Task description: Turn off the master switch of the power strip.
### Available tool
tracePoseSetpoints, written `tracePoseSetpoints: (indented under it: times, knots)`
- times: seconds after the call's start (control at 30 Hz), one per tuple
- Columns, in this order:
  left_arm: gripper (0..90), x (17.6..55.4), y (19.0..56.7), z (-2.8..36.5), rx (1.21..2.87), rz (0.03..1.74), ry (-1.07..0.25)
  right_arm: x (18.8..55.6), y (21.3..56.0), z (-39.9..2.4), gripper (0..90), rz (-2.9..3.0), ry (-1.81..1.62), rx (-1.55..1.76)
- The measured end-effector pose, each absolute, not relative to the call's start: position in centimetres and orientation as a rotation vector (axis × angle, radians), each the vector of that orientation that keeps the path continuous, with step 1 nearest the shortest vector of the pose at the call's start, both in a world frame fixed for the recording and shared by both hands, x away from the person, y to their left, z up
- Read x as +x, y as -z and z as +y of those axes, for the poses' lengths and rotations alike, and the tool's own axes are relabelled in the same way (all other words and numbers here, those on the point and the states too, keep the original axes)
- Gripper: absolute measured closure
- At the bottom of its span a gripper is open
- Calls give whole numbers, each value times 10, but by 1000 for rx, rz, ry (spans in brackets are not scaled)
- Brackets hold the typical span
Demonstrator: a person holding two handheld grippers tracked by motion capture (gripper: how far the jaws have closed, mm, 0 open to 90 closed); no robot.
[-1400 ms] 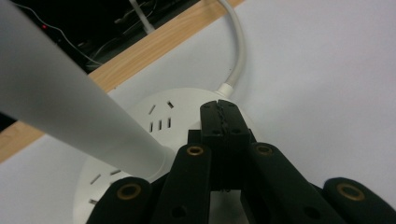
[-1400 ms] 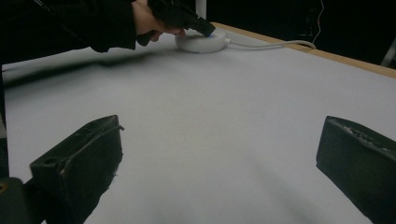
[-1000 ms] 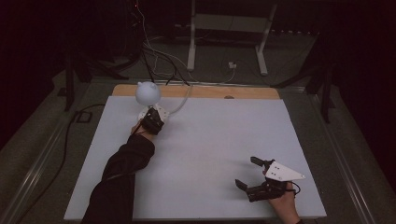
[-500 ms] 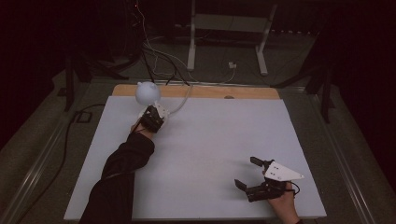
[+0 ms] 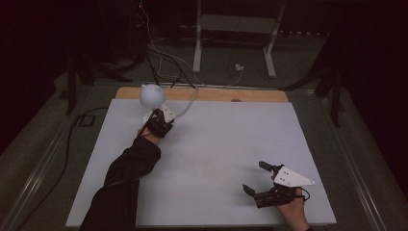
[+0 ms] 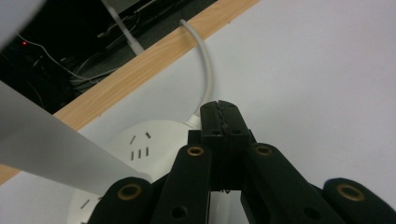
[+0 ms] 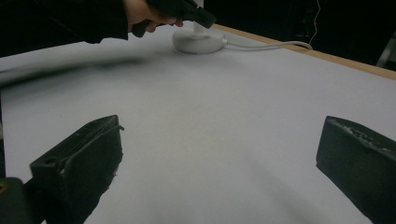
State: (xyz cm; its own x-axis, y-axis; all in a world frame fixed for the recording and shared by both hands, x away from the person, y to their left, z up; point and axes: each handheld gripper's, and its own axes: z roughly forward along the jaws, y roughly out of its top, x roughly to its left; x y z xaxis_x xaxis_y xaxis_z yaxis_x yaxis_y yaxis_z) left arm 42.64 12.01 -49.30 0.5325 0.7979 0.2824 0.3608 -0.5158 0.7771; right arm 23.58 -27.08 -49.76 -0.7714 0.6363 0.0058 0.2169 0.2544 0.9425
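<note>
A white lamp with a round head stands at the table's far left on a round white base that has socket slots in its top. Its white cord runs off over the wooden back edge. My left gripper hovers right at that base, jaws shut with nothing between them, tips near where the cord leaves the base. My right gripper rests near the front right of the white tabletop, wide open and holding nothing. It looks toward the base.
The white tabletop has a wooden strip along its back edge. Behind the table, cables and a white stand's legs lie on the dark floor. The lamp's pale stem crosses the left gripper view.
</note>
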Motion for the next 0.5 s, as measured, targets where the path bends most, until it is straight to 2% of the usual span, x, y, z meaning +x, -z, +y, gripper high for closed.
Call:
tracePoseSetpoints:
  times: [0.3, 0.37, 0.43, 0.47, 0.5]
  knots:
    - [900, 417, 475, 129, 2034, 1027, -695, 236, 497, -271, 1, 2155, -1525, 778]
    - [767, 415, 472, 129, 2018, 1043, -683, 236, 497, -271, 1, 2155, -1524, 778]
    - [751, 412, 469, 130, 2002, 1037, -649, 236, 497, -270, 1, 2155, -1526, 778]
    - [689, 411, 468, 130, 2001, 1034, -625, 236, 497, -270, 1, 2156, -1525, 778]
    - [674, 410, 467, 130, 2006, 1029, -615, 236, 497, -270, 1, 2155, -1524, 779]
